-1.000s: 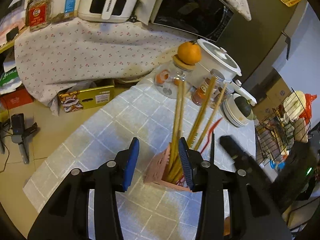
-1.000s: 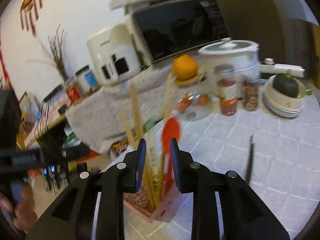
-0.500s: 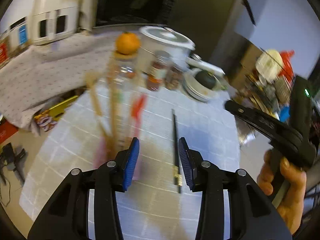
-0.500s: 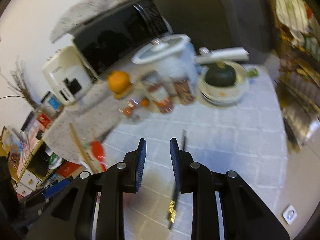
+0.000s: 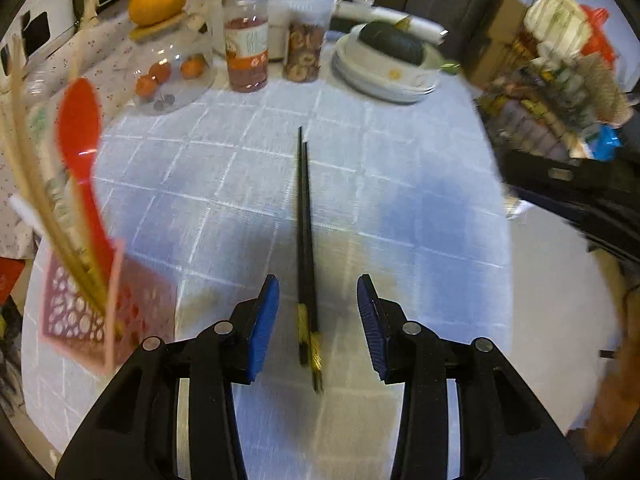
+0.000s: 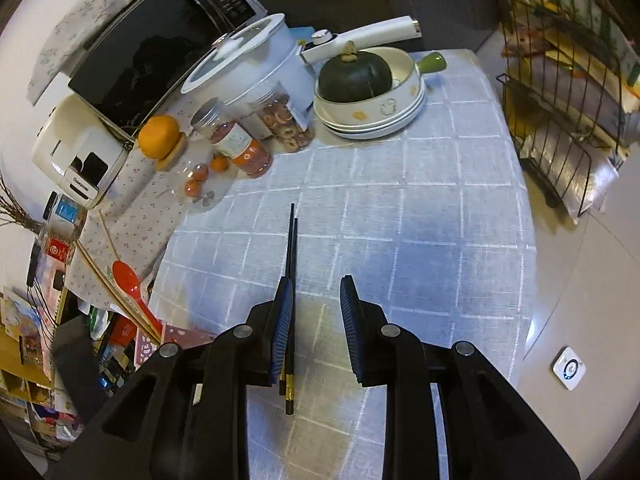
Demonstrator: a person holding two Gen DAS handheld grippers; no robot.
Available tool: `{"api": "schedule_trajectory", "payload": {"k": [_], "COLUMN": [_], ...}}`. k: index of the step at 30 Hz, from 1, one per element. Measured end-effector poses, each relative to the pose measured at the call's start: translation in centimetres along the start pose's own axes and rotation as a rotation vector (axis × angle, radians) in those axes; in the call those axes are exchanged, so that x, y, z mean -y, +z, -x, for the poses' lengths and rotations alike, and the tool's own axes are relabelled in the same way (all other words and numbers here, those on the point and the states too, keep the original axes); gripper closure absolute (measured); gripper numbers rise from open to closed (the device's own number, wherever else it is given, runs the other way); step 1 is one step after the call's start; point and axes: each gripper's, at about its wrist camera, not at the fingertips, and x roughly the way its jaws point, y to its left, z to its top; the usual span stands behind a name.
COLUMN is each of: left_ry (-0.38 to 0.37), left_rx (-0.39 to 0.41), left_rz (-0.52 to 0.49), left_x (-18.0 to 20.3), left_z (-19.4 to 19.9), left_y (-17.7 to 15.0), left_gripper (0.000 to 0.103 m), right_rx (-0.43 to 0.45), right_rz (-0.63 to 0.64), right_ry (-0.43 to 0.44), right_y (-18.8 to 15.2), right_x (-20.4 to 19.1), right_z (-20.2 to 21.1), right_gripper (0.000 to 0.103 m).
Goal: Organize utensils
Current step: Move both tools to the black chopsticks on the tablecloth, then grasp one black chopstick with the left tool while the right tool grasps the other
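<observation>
The left claw point(image 5: 318, 312) points down at a table point(image 5: 420, 184) covered in a pale blue cloth with a white grid. Its blue pads stand spread, gripping nothing. A pair of black chopsticks point(image 5: 305, 220) with gold-banded ends lies flat on the cloth, running straight ahead from between the pads without touching either. To the claw's left, a pink perforated holder point(image 5: 80, 320) stands with wooden chopsticks point(image 5: 36, 184) and a red spoon point(image 5: 82, 152) leaning out of it.

The right claw point(image 6: 316, 320) also has its pads apart and empty. The same black chopsticks point(image 6: 290, 264) pass beside its left pad; whether they touch it I cannot tell.

Far ahead of both claws, the table's back edge is crowded: a white pot point(image 6: 256, 68) with a lid, two jars point(image 6: 240, 144), an orange point(image 6: 159, 131) on a glass jar, and stacked bowls point(image 6: 372, 116) holding a dark green squash point(image 6: 355, 76). Behind stands a microwave point(image 6: 156, 44); to the right, a wire rack point(image 6: 568, 92) full of packets.
</observation>
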Motion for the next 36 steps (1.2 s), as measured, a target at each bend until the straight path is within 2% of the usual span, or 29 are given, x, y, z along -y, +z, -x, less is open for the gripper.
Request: {"api": "schedule_trajectory", "payload": {"k": [3,7,11,13,17,19,20,21,24,29,33,36], "left_ry": [0.018,0.011,0.046,0.057,0.059,0.042,0.03,0.024,0.039,-0.047,-0.079,-0.136], "left_rx": [-0.031,-0.054,-0.072,-0.085,-0.074,-0.076,-0.083,-0.103,-0.086,-0.114,0.006,0.078], "left_rz": [-0.007,0.051,0.036,0.041,0.048,0.037,0.034,0.022,-0.03,0.058,0.001,-0.007], "left_x": [-0.2,-1.2,-1.5,-1.6,-1.8,-1.6,-1.5,-1.4,-1.0,-2.0,-1.1,-1.0], "left_z": [-2.3,-5.1,-7.2,-7.9,-8.6,-8.7,-8.9,-9.2,-9.3,-7.5,-2.1,3.0], "left_y": [1.0,2.6,3.4,3.7,4.0,4.2,4.3,4.2,4.0,3.0,1.6,0.6], "left_gripper": [0.064,0.064,0.066,0.073,0.077,0.092,0.096,0.098,0.098,0.098,0.098,0.098], "right_rx": [0.01,0.006,0.002,0.005,-0.002,-0.005,-0.007,-0.01,-0.017,-0.062,-0.135,-0.204], "right_rz": [-0.021,-0.045,-0.038,-0.042,-0.057,-0.056,-0.055,-0.055,-0.05,-0.05,-0.062,-0.004], "right_ry": [0.01,0.017,0.033,0.037,0.037,0.033,0.033,0.033,0.026,-0.019,-0.063,-0.058], "right_y": [0.5,0.7,0.9,1.0,1.1,1.1,1.1,1.1,1.0,0.9,0.5,-0.1], "right_x": [0.7,1.2,1.2,1.3,1.6,1.6,1.6,1.6,1.6,2.5,3.3,1.8], "right_z": [0.3,0.2,0.2,0.2,-0.2,-0.4,-0.5,-0.7,-1.1,-3.2,-6.1,-8.9], "right_gripper": [0.076,0.076,0.076,0.076,0.076,0.076,0.076,0.076,0.076,0.076,0.076,0.076]}}
